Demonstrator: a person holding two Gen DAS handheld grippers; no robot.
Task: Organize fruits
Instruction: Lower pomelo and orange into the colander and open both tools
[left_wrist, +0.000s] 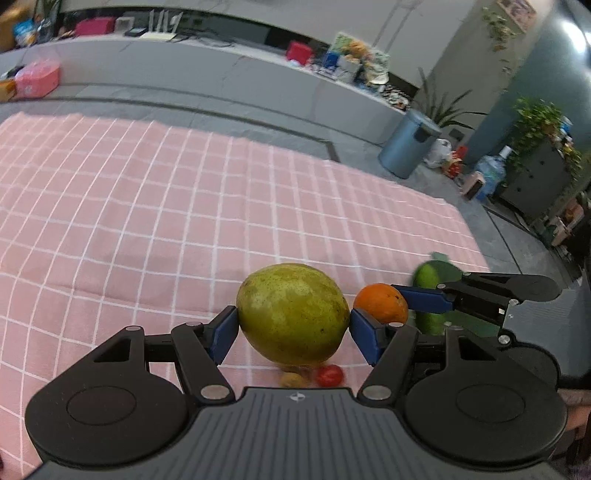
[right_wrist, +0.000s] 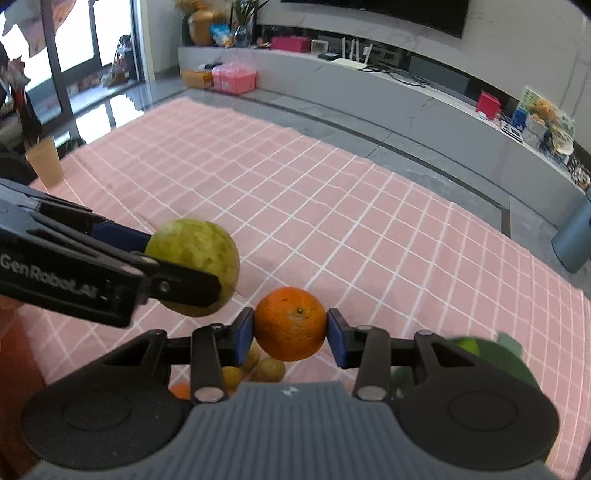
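My left gripper (left_wrist: 293, 326) is shut on a large yellow-green pear (left_wrist: 292, 313), held above the pink checked cloth (left_wrist: 184, 206). The same pear (right_wrist: 195, 266) and the left gripper's fingers (right_wrist: 122, 234) show at the left of the right wrist view. My right gripper (right_wrist: 290, 328) is shut on an orange (right_wrist: 290, 323), also lifted off the cloth. That orange (left_wrist: 380, 302) and the right gripper's fingers (left_wrist: 424, 298) appear just right of the pear in the left wrist view. Below lie small yellowish fruits (right_wrist: 271, 369), a small red fruit (left_wrist: 329, 375) and a green fruit (left_wrist: 432, 280).
The pink cloth (right_wrist: 332, 206) stretches far ahead over a grey floor. A yellow cup (right_wrist: 46, 160) stands at the cloth's left edge. A grey bin (left_wrist: 408, 144) and potted plants (left_wrist: 539, 122) stand off to the right, with a long low cabinet (right_wrist: 406, 96) behind.
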